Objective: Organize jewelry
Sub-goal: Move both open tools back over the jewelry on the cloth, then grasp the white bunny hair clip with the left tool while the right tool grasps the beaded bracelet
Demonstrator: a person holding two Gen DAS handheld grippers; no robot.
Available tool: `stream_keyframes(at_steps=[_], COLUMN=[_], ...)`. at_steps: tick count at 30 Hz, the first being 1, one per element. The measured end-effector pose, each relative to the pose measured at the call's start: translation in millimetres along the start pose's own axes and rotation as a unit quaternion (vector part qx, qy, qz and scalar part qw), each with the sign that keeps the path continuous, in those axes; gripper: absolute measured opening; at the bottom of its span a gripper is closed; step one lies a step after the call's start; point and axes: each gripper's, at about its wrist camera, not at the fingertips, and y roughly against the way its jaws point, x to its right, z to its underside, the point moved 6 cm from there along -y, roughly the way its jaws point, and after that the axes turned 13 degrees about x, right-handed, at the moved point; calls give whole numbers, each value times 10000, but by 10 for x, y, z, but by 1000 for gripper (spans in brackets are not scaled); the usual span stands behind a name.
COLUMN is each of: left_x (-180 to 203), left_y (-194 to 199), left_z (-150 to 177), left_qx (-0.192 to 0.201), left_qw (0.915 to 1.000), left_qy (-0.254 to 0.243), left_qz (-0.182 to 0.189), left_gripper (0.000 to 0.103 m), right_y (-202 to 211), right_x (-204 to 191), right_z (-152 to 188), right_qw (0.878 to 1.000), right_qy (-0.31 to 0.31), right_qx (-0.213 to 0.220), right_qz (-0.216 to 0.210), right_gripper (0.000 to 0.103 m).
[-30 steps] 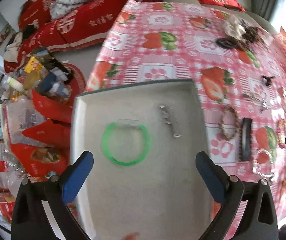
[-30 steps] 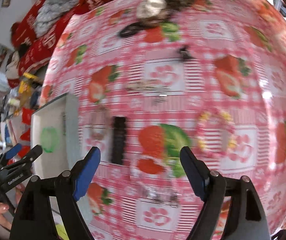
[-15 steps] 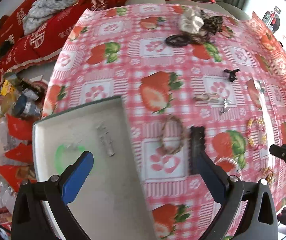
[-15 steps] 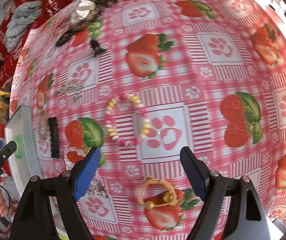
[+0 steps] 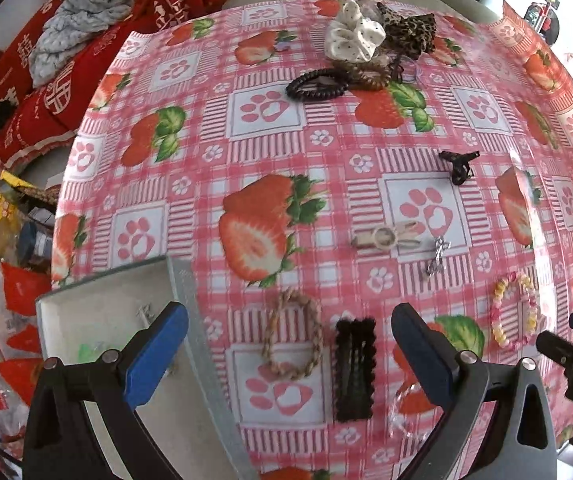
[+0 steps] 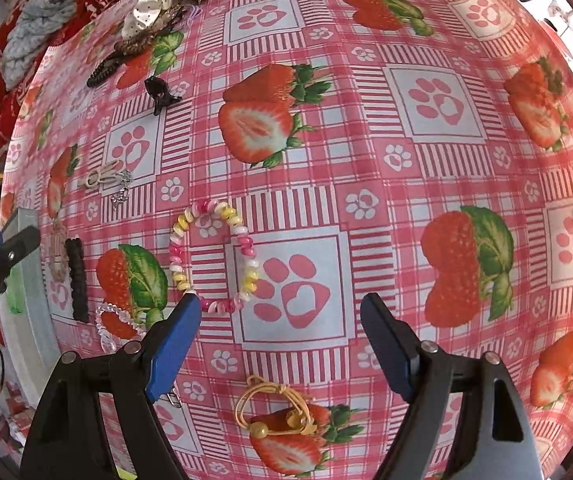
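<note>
Both grippers point down at a table with a pink strawberry cloth, jewelry and hair bits scattered on it. Left gripper jaws spread wide, nothing between the pads; below the gap lie a braided bracelet and a black comb clip, side by side, not touching. A clear bracelet sits partly hidden under the right finger. Grey tray at lower left, its edge under the left finger; a small silver piece and something green lie inside, mostly hidden. Farther out: beige clip, silver charm, black claw clip, black coil tie, white scrunchie, leopard scrunchie. Right gripper jaws also wide apart, holding nothing; the pink-yellow bead bracelet lies on the cloth just beside its left fingertip, the tip over the bracelet's lower edge, contact unclear. A yellow cord bracelet lies close under the gripper between the fingers. At the left edge of the right wrist view the other gripper shows over the tray rim, with the comb clip and clear bracelet next to it. Red cushions and a grey cloth lie beyond the table.
</note>
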Motion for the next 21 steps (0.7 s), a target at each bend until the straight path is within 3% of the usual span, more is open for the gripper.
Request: stream_keyframes(at_steps=[2, 4, 12, 13, 15, 21], left_x=[32, 68, 265, 303, 360, 483], left_y=[-57, -125, -350, -382, -467, -588], left_z=[-43, -71, -127, -131, -125, -233], left_qx=[19, -33, -73, -80, -201, -104], left_qw=[10000, 9998, 9965, 9956, 9940, 9920], left_qy=[-76, -210, -798, -899, -1024, -1121], left_qz=[15, 39, 228, 250, 317, 567], left_gripper=[103, 91, 89, 79, 71, 71], right_y=[-27, -47, -216, -234, -256, -329], right_x=[-22, -40, -68, -66, -44, -169], right_z=[-24, -42, -81, -84, -58, -80], right_qw=[9999, 9998, 9993, 9992, 9990, 9965], right_qy=[115, 204, 313, 336, 395, 786], right_qx=[-19, -27, -177, -186, -185, -101], right_qz=[27, 29, 88, 103, 132, 269], right_gripper=[84, 84, 84, 84, 84, 84])
